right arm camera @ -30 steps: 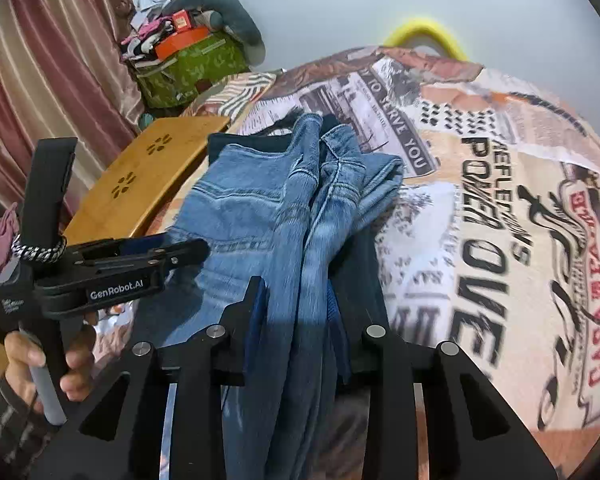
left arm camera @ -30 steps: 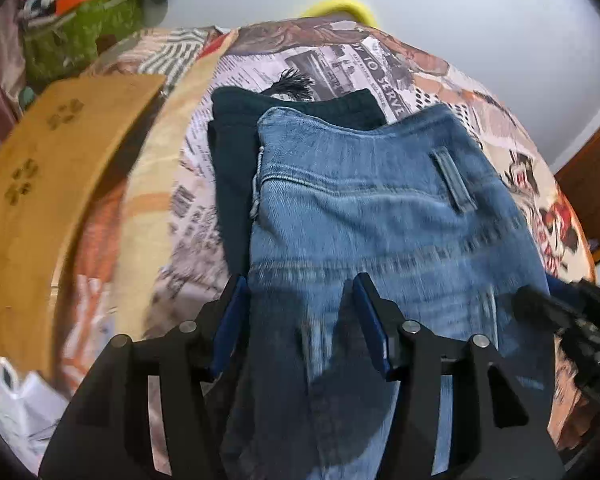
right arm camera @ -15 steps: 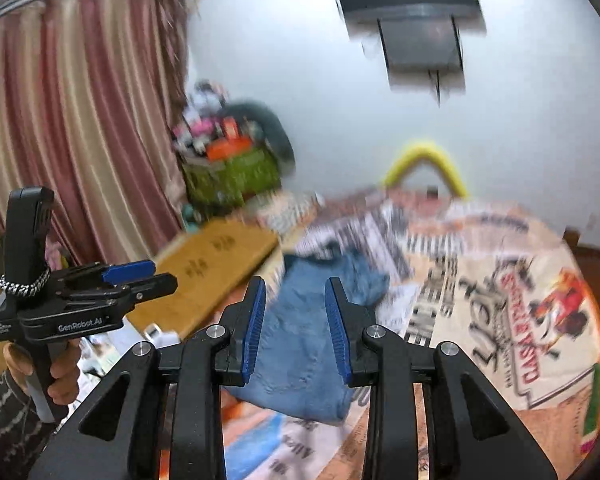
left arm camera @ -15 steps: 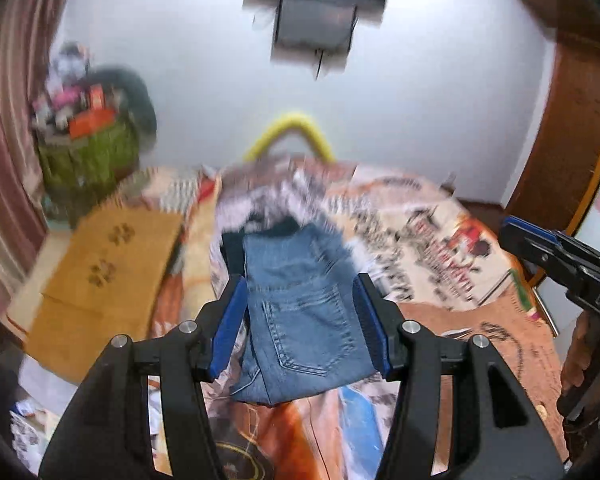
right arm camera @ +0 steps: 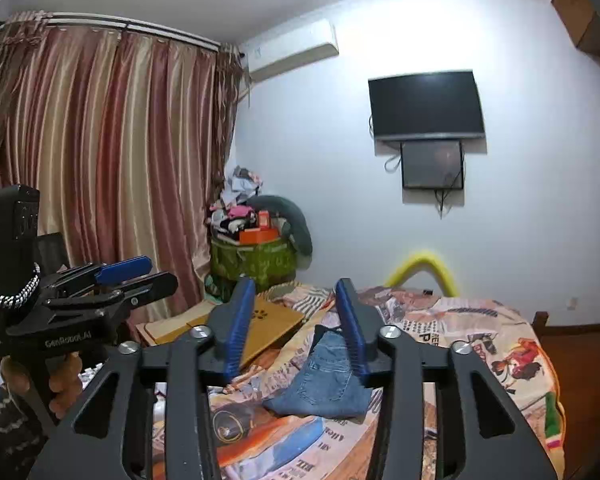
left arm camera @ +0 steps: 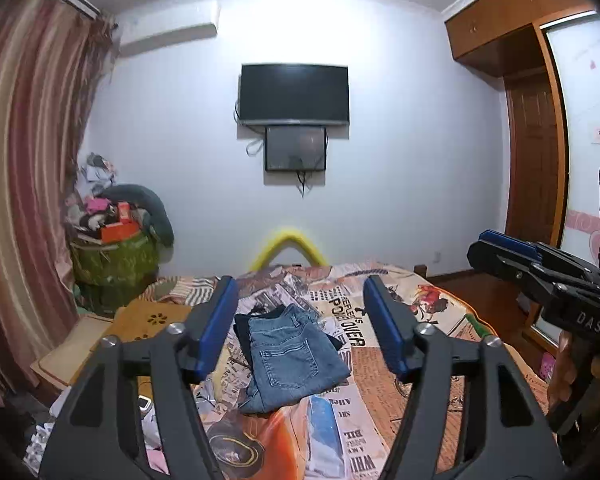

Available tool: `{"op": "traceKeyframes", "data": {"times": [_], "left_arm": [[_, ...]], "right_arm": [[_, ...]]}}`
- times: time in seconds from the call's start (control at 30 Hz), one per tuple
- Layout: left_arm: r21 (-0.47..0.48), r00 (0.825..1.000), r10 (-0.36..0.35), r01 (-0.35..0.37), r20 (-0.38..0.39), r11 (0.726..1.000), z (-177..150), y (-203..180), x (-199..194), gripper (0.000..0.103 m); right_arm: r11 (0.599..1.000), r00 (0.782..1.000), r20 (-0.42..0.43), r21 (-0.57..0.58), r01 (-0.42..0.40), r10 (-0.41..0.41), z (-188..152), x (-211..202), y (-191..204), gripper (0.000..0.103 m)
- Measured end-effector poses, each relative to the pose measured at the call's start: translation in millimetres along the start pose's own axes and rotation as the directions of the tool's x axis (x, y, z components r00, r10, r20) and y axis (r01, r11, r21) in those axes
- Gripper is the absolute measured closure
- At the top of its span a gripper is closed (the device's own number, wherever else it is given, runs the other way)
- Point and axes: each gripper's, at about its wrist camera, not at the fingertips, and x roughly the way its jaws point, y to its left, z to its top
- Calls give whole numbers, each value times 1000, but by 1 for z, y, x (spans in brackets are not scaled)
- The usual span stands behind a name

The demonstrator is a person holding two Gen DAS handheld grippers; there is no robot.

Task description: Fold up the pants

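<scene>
A striped curtain (left arm camera: 24, 168) hangs at left beside a wooden board (left arm camera: 148, 320); at centre, the folded jeans (left arm camera: 292, 360) lie on the patterned bed (left arm camera: 420, 308), back pocket up, over a dark garment (left arm camera: 244, 332). The left tool (left arm camera: 300, 320) and right tool (right arm camera: 296, 320) hover well clear, jaws opening, nothing between them. The fold looks finished; a good close would be squaring any loose edge without dragging the stack.

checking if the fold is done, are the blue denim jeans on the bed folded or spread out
Folded: the blue denim jeans lie as a compact rectangle on the printed bedspread, back pocket up, no legs stretched out.
</scene>
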Motion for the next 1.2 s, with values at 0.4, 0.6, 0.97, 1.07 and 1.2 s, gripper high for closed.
{"op": "traceKeyframes", "data": {"times": [0.4,0.6,0.97,1.07,1.2], "left_arm": [[-39,997,65,-63,44,997,-21,-8,-41,0],[-31,998,60,-59,36,998,-25,-12,-44,0],[-6,998,54,-54,44,999,-29,-19,-44,0],[0,998,49,-49,42,999,-31,-21,-44,0],[-9,998,43,-43,37,999,-32,-19,-44,0]], "right_arm": [[993,993,24,0,118,-118,-15,-25,18,0],[990,990,15,9,142,-143,-16,-29,17,0],[987,987,-3,10,158,-158,-29,-37,19,0],[987,987,-11,10,162,-162,-30,-37,19,0],[985,985,-21,17,170,-170,-30,-39,17,0]]}}
